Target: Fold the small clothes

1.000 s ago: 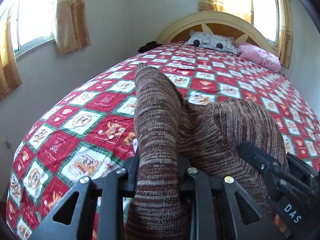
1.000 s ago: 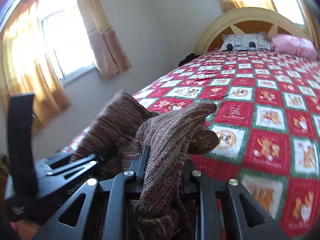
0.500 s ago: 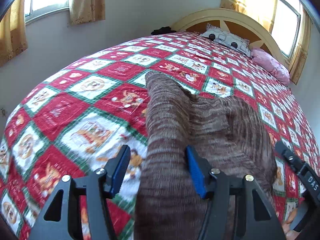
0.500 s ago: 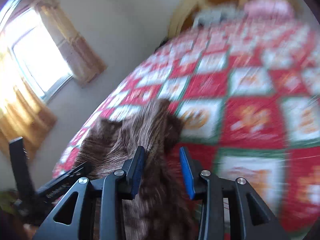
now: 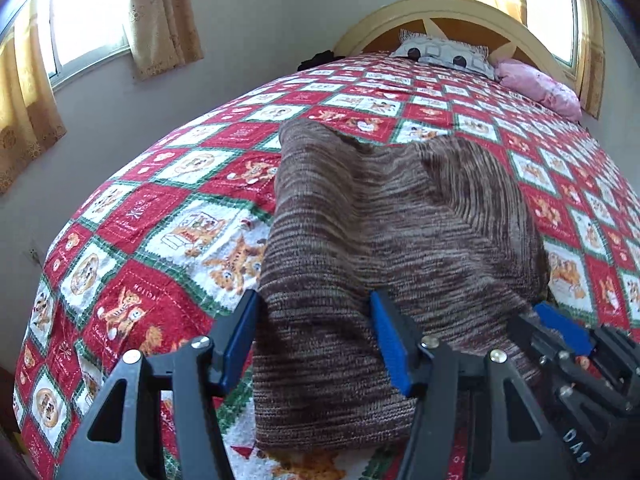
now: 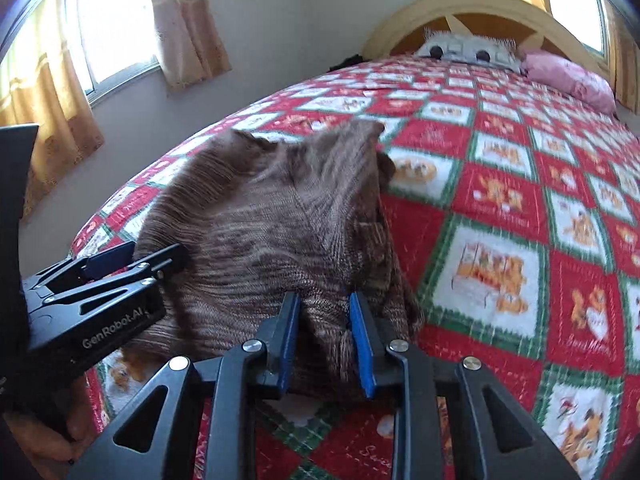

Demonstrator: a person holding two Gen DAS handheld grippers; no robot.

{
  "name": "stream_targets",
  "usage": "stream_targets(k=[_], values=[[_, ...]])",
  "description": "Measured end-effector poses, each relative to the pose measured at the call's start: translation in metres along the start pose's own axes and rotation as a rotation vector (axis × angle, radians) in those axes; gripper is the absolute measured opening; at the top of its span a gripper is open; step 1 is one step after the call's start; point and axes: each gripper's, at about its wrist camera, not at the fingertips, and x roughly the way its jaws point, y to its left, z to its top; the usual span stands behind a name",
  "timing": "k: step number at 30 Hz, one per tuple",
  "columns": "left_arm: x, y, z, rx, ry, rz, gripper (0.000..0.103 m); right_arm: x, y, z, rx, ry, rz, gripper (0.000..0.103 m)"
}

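Fingers first: your left gripper (image 5: 314,304) stands with its jaws wide apart, having just been opening. The near end of the brown knitted garment (image 5: 380,220) lies between the blue pads (image 5: 390,344) but is not squeezed. The left-hand pad sits just beside the cloth's edge, over the bedspread (image 5: 180,208), and the right-hand pad rests against the knit.

Your right gripper (image 6: 324,304) is much narrower. Its jaws have just been closing, and a bunched fold at the garment's right side fills the gap between them, with both pads against it, so it is pinched there. From the left camera you see that gripper low at the right edge, at the garment's far side.

Between your two tools the garment lies on the near part of the bed, mostly flat along its left half. Its right half is humped and creased toward the pinched fold, and one corner sticks up at its far end. The near hem lies close to the foot of the bed.

Beyond it, the red, white and green checked bedspread runs bare up to a grey patterned pillow (image 5: 444,52) and a pink pillow (image 5: 540,84), which lie side by side against the arched cream headboard (image 5: 452,8). A small dark object (image 5: 320,58) sits at the bed's far left corner; you cannot tell what it is. Yellow curtains (image 5: 160,12) hang beside bright windows (image 5: 88,20) on the walls.
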Motion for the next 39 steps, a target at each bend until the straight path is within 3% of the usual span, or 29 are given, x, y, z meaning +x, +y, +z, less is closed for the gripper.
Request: stream_targets(k=[8, 13, 17, 18, 20, 22, 26, 30, 34, 39], values=[[0.003, -0.007, -0.009, 0.037, -0.044, 0.051, 0.062, 0.005, 0.015, -0.002, -0.086, 0.016, -0.089, 0.028], [-0.005, -0.003, -0.015, 0.012, -0.017, 0.025, 0.062, -0.002, 0.018, -0.005, -0.095, 0.027, -0.118, 0.029], [-0.024, -0.001, -0.023, 0.004, -0.043, 0.008, 0.062, -0.025, 0.014, -0.017, -0.010, -0.009, -0.087, 0.030], [-0.032, -0.001, -0.025, 0.007, -0.054, 0.008, 0.063, -0.032, 0.013, -0.020, 0.012, -0.016, -0.077, 0.034], [-0.046, -0.001, -0.029, 0.015, -0.077, 0.013, 0.072, -0.046, 0.011, -0.025, 0.049, -0.034, -0.062, 0.053], [-0.064, 0.000, -0.035, 0.034, -0.116, 0.016, 0.082, -0.062, 0.012, -0.030, 0.067, -0.060, -0.068, 0.060], [-0.090, 0.005, -0.043, 0.055, -0.148, -0.001, 0.096, -0.089, 0.015, -0.037, 0.094, -0.079, -0.070, 0.060], [-0.120, 0.011, -0.050, 0.079, -0.181, -0.015, 0.102, -0.121, 0.019, -0.038, 0.139, -0.118, -0.064, 0.060], [-0.149, 0.018, -0.059, 0.096, -0.230, -0.006, 0.103, -0.155, 0.035, -0.041, 0.129, -0.179, -0.083, 0.061], [-0.176, 0.022, -0.069, 0.115, -0.244, 0.013, 0.103, -0.199, 0.055, -0.048, 0.100, -0.283, -0.172, 0.068]])
